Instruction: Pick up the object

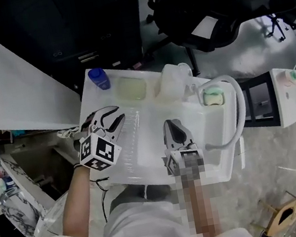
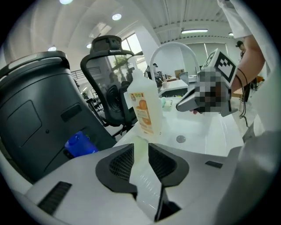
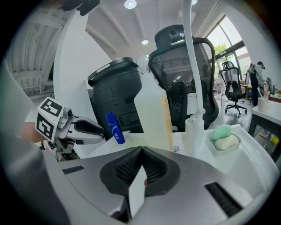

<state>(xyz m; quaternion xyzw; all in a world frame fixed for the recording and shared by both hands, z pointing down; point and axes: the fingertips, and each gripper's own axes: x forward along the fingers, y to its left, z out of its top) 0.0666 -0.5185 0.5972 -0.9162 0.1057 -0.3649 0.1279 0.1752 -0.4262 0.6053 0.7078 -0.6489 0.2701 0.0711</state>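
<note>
Holding both claws over the white sink [image 1: 153, 151], you keep the left gripper [image 2: 137, 147] released, nothing between its jaws. Right gripper [image 3: 141, 151]: clenched shut, empty. The orange-labelled bottle [image 2: 144, 107] stands upright straight ahead of the left claw, untouched. A blue bottle [image 2: 80, 144] sits to the left claw's left.

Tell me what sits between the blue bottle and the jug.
A pale yellow square pad, seen in the head view, between blue bottle and jug.

The left gripper [image 1: 115, 115] holds its jaws a little apart, empty; the right gripper [image 1: 173, 125] has its jaws pressed together.
</note>
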